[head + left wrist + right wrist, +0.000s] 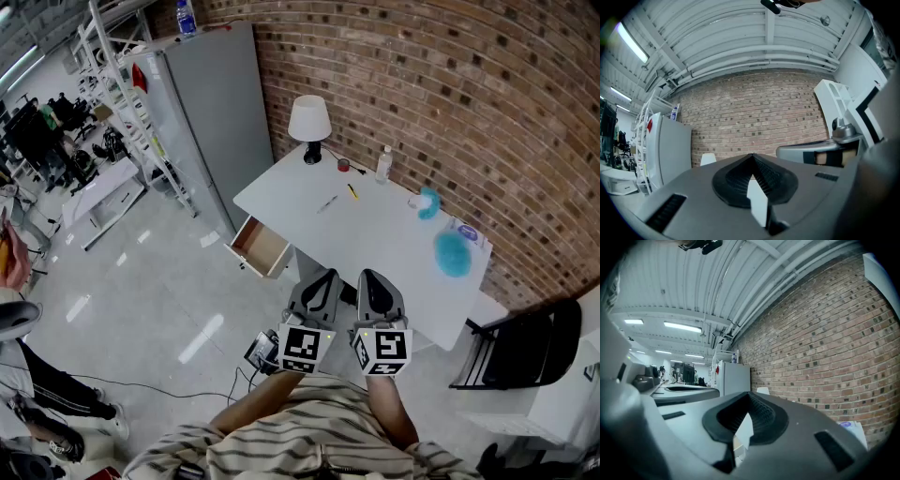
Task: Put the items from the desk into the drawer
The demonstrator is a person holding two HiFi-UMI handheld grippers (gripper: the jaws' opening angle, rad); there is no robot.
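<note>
left hand-held gripper (322,278) points level, closed; open drawer (259,246) juts leftward.

Head view looks down; gripper views share wall (754,110).

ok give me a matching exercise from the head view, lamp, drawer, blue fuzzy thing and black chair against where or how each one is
Things
1. lamp
2. drawer
3. blue fuzzy thing
4. black chair

Place or state
A. on the floor past the right end of the desk
B. pulled open below the desk's left front corner
C. standing upright on the desk's far corner, nearest the grey cabinet
D. lying on the desk top at its right end, by the brick wall

Pairs: 1-C, 2-B, 3-D, 4-A
</note>
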